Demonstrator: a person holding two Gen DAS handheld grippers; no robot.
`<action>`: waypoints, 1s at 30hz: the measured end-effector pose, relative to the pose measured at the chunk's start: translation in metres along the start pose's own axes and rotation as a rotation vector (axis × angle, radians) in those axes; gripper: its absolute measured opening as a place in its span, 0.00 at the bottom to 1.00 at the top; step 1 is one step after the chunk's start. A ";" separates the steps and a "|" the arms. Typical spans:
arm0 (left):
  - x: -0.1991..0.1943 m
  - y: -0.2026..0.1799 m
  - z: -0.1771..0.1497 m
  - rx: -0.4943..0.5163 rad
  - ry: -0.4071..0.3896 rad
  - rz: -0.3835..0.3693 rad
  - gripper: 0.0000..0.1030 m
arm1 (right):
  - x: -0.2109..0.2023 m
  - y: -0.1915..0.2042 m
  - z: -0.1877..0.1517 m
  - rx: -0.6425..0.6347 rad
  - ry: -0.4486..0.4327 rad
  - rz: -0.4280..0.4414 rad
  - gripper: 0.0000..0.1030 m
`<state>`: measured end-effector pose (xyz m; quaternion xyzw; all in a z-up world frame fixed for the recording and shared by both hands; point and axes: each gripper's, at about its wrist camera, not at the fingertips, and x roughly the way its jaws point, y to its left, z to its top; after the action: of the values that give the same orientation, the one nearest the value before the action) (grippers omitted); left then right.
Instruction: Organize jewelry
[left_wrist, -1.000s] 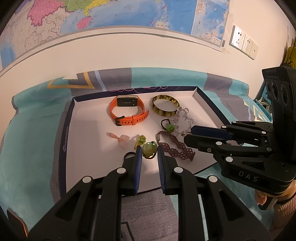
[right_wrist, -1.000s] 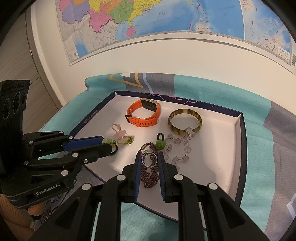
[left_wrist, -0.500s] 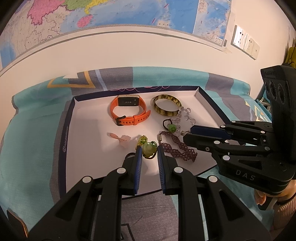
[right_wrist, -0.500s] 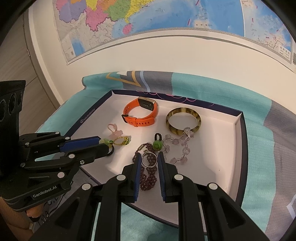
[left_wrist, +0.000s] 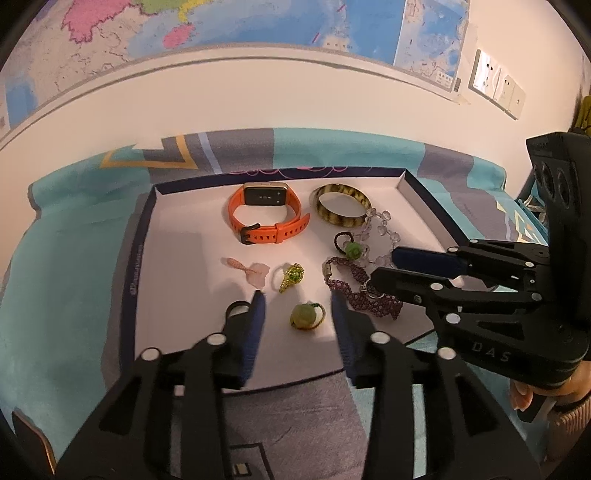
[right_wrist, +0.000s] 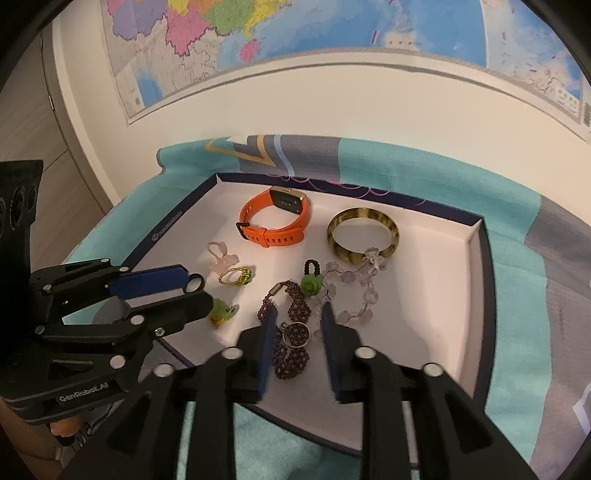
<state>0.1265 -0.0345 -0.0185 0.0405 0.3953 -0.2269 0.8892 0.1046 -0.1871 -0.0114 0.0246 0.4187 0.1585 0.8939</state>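
Note:
A white tray with a navy rim (left_wrist: 142, 240) (right_wrist: 476, 295) holds the jewelry. My left gripper (left_wrist: 298, 301) (right_wrist: 205, 295) hangs over its near edge with jaws opening; a green flower ring (left_wrist: 306, 316) (right_wrist: 221, 314) lies on the tray between the pads, untouched. My right gripper (right_wrist: 299, 314) (left_wrist: 384, 267) is also opening; a silver ring (right_wrist: 295, 334) rests loose between its fingers on a purple beaded bracelet (right_wrist: 291, 350) (left_wrist: 354, 288). Further back lie an orange watch (left_wrist: 266, 218), a tortoiseshell bangle (left_wrist: 341, 208) and a clear bead bracelet (right_wrist: 354, 291).
A gold-green ring (left_wrist: 290, 277), a pink ring (left_wrist: 251, 269) and a green bead on a black loop (left_wrist: 351, 249) also lie in the tray. The tray sits on a teal and grey cloth (left_wrist: 66, 258) against a wall with a map (left_wrist: 221, 26).
Both grippers have opened. The green flower ring dropped out of the left pads onto the tray, and the silver ring is free of the right pads. Neither hand shifted.

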 end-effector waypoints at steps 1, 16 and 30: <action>-0.004 0.001 -0.001 -0.002 -0.008 0.001 0.49 | -0.005 -0.001 -0.002 0.006 -0.014 -0.010 0.36; -0.060 -0.002 -0.047 0.002 -0.088 0.179 0.94 | -0.054 0.017 -0.059 -0.010 -0.078 -0.152 0.93; -0.068 -0.005 -0.070 -0.057 -0.044 0.218 0.94 | -0.064 0.035 -0.086 0.033 -0.068 -0.143 0.93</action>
<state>0.0367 0.0039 -0.0166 0.0529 0.3751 -0.1183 0.9179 -0.0077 -0.1806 -0.0134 0.0148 0.3914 0.0866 0.9160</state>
